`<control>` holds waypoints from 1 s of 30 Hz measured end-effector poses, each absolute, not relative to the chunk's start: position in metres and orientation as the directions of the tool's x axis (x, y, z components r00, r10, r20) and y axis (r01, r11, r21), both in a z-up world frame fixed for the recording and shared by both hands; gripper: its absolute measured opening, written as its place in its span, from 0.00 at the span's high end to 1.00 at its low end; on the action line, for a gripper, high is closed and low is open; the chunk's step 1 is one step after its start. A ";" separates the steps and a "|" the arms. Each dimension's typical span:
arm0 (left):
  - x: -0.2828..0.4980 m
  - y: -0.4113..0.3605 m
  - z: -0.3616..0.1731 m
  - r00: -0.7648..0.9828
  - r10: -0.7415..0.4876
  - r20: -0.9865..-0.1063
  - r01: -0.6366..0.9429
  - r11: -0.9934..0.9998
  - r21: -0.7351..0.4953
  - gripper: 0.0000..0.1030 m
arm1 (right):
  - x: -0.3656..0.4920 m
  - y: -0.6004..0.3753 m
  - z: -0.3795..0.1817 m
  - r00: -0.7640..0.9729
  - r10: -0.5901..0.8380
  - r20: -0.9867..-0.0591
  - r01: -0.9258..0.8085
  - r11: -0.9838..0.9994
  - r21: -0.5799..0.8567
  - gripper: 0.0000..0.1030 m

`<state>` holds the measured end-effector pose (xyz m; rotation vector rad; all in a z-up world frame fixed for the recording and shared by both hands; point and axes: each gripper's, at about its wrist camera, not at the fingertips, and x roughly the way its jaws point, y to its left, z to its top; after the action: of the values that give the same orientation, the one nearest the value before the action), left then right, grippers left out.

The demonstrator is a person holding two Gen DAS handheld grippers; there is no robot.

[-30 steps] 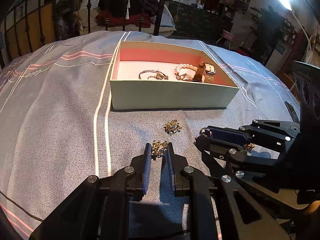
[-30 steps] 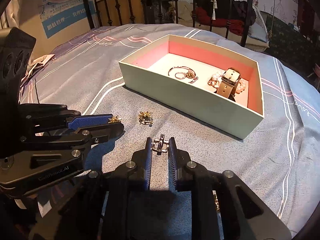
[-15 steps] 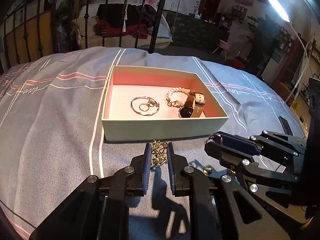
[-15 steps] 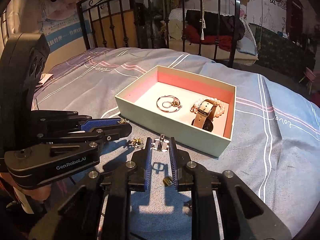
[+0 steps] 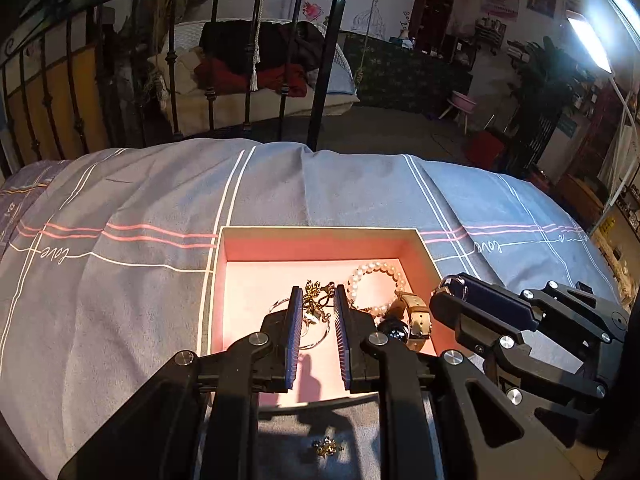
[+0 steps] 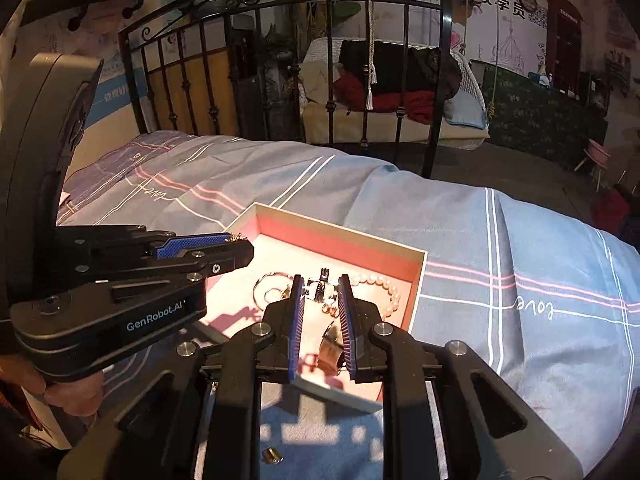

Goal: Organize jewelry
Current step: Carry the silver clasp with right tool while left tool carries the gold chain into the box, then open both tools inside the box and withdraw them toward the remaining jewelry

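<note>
I am over a bed (image 5: 120,200) spread with a grey-blue cover crossed by white and pink stripes, the word "love" stitched along one line; a black iron bedstead (image 5: 320,60) stands across the upper part of both views, with a heap of dark and red clothes behind it and a bright lamp in the upper right of the left view. A pale box with a pink lining (image 5: 320,244) sits low in the middle of the frame, and on its floor lie a pearl bracelet (image 5: 376,270), a thin bangle (image 6: 272,280) and a wristwatch with a tan strap (image 5: 416,316). My left gripper (image 5: 316,300) tilts downward over the box, its blue-padded fingers drawn close and pinching a gold leafy piece (image 5: 314,294) that hangs above the lining. My right gripper (image 6: 323,284) tilts down beside it, at the lower right of the left view, its fingers likewise drawn in on a small silver piece (image 6: 322,280) held over the pearls. On the cover in front of the box, at the bottom of the frame, lies another gold leafy piece (image 5: 327,446), and in the right view a small gold bead (image 6: 272,455) rests there too. At the lower left edge of the right view a hand (image 6: 68,392) grips the left tool's handle.
</note>
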<state>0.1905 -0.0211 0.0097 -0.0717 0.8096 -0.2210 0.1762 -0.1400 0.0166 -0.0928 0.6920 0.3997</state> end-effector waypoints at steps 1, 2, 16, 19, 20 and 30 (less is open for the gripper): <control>0.195 -0.021 0.010 0.665 -0.222 -0.713 0.163 0.975 -0.151 0.85 | 0.183 -0.141 0.018 0.699 0.324 -0.638 -0.382 0.923 0.051 0.83; 0.201 -0.021 0.009 0.658 -0.219 -0.720 0.156 0.976 -0.154 0.85 | 0.189 -0.140 0.018 0.697 0.317 -0.643 -0.375 0.926 0.051 0.83; 0.243 -0.022 -0.025 0.539 -0.189 -0.820 0.105 0.982 -0.158 0.85 | 0.225 -0.131 -0.010 0.631 0.268 -0.728 -0.357 0.934 0.035 0.83; 0.248 -0.023 -0.032 0.521 -0.193 -0.831 0.101 0.981 -0.164 0.85 | 0.230 -0.130 -0.015 0.618 0.264 -0.740 -0.363 0.931 0.029 0.82; 0.250 -0.024 -0.034 0.517 -0.191 -0.835 0.102 0.982 -0.162 0.85 | 0.231 -0.128 -0.017 0.613 0.261 -0.745 -0.368 0.930 0.023 0.82; 0.259 -0.020 -0.051 0.490 -0.181 -0.853 0.087 0.984 -0.159 0.85 | 0.245 -0.118 -0.033 0.584 0.227 -0.779 -0.389 0.921 -0.022 0.82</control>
<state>0.2590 -0.0197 -0.0508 -0.0986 1.0462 -0.1629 0.2446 -0.1178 -0.0334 -0.1991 0.8774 0.3622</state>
